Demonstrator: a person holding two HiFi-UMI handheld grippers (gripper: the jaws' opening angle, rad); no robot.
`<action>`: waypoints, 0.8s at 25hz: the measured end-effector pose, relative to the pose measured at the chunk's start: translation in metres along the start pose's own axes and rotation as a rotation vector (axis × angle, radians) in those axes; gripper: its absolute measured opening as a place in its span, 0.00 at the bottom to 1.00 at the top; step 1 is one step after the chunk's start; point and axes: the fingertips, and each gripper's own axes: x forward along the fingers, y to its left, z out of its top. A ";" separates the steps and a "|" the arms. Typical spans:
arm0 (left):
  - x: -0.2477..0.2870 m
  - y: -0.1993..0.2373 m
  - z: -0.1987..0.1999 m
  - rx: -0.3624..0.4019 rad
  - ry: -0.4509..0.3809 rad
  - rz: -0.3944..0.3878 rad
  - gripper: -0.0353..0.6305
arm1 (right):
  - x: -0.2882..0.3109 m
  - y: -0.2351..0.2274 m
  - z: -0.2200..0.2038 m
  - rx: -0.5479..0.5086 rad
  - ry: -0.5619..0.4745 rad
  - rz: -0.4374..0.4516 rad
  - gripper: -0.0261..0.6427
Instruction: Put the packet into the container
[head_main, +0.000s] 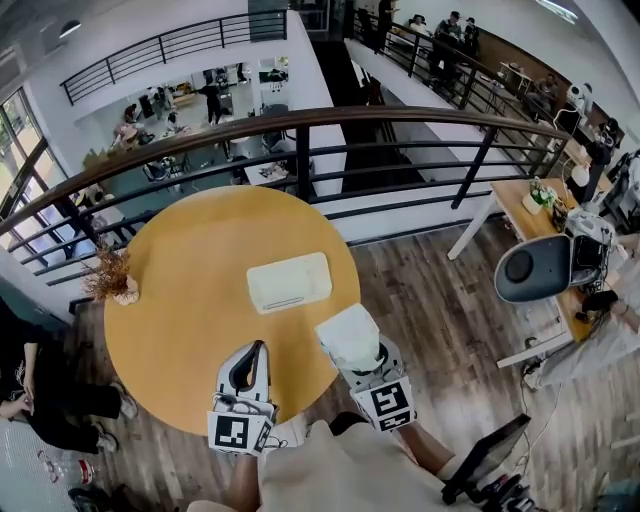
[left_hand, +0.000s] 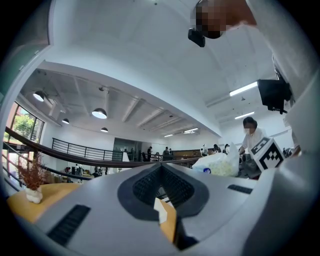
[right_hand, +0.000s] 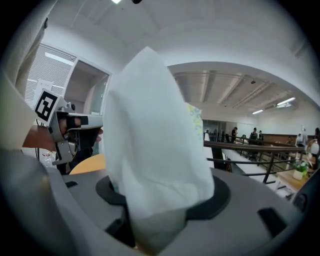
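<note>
Round yellow table (head_main: 170, 330). White lidded container (head_main: 289, 281) lies flat on it, toward 2 o'clock from centre. White packet (head_main: 348, 335) is off the table surface, over the rim at 4 o'clock, apart from the container and pinched in the right gripper (head_main: 362, 362), jaws spread wide around it. Left gripper (head_main: 260, 348) is over the rim at 5 o'clock, tips together, empty. Dried-flower vase (head_main: 112, 280) stands at 9 o'clock.
</note>
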 end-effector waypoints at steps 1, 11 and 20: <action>0.001 -0.002 -0.002 -0.002 0.007 0.001 0.06 | -0.001 -0.002 -0.003 0.006 0.008 0.001 0.47; 0.025 -0.002 -0.015 -0.024 0.061 0.074 0.06 | 0.024 -0.019 -0.012 0.023 0.047 0.094 0.47; 0.035 0.008 -0.005 -0.015 0.059 0.187 0.06 | 0.056 -0.034 0.014 -0.007 -0.004 0.187 0.47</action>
